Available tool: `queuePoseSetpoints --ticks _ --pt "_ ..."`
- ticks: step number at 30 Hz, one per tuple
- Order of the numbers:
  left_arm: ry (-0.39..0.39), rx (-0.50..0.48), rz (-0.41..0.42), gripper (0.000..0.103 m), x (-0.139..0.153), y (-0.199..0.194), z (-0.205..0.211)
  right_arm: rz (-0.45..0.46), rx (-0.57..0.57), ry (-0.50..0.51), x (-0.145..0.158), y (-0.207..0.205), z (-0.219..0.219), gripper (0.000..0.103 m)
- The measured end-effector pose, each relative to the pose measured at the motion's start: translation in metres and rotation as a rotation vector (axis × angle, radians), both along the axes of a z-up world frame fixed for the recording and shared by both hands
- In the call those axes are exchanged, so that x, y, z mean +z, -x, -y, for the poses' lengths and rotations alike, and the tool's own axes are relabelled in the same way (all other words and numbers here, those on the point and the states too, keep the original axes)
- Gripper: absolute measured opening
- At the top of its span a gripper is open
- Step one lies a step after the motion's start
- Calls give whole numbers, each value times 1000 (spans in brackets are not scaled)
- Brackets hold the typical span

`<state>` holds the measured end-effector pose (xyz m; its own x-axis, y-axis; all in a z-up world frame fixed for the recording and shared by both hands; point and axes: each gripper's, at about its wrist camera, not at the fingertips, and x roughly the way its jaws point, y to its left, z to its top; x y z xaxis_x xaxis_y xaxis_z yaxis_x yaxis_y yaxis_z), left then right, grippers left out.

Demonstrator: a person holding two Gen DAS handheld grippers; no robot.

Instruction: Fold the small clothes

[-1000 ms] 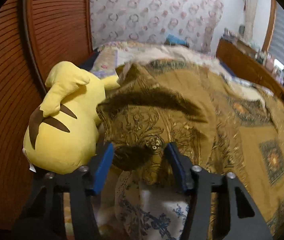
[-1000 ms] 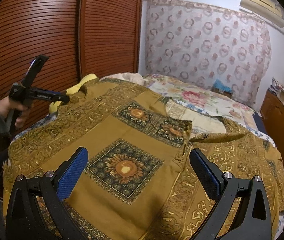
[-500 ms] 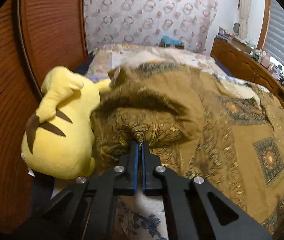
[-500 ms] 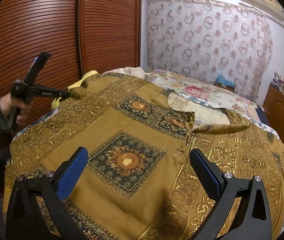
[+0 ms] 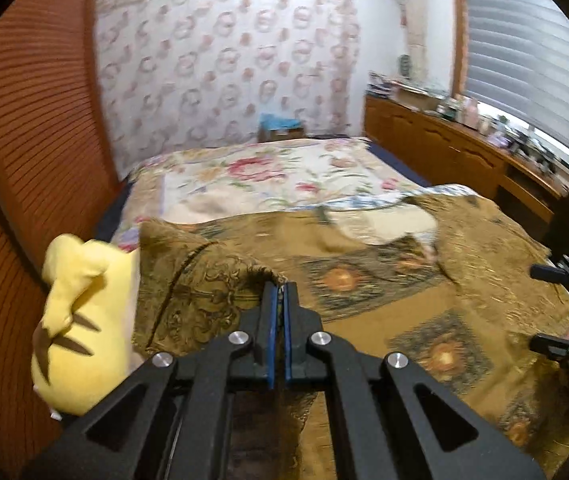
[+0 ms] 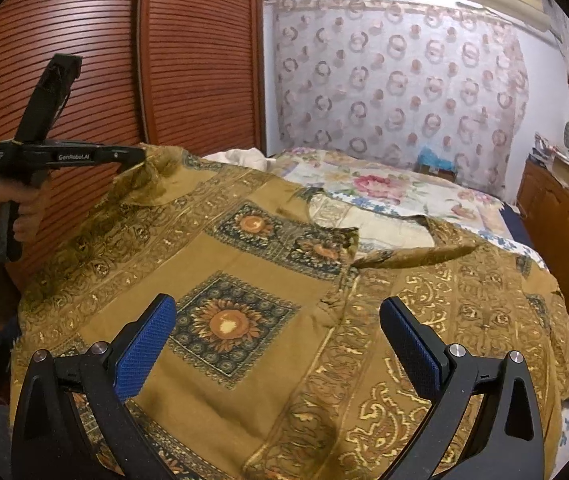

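A golden-brown patterned garment (image 6: 284,304) with sunflower squares lies spread over the bed. My left gripper (image 5: 280,292) is shut on a corner of this garment (image 5: 220,280) and holds it lifted above the bed. In the right wrist view the left gripper (image 6: 142,156) shows at upper left, held by a hand (image 6: 16,208), with the pinched corner hanging from its tip. My right gripper (image 6: 276,320) hovers open over the near part of the garment, nothing between its blue pads (image 6: 144,344).
A yellow plush toy (image 5: 84,320) lies at the bed's left edge beside a ribbed wooden wardrobe (image 6: 124,60). A floral bedspread (image 5: 268,176) covers the far half of the bed. A wooden dresser (image 5: 464,152) with small items runs along the right wall.
My left gripper closed on the garment's corner, then rose and drew it up off the bed. The right gripper shifted slightly over the cloth and stayed open.
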<state>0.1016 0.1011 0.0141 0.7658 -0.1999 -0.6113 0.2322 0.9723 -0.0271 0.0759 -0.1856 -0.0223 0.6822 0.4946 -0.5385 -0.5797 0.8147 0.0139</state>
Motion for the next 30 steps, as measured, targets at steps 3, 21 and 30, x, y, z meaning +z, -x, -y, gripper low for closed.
queuePoseSetpoints --ticks 3,21,30 --pt "-10 -23 2 0 -1 7 16 -5 -11 -5 -1 0 6 103" --pt "72 18 96 36 6 65 2 -2 8 24 4 -10 2 103" --pt "83 134 129 43 1 89 -36 19 115 34 21 -25 -35 101"
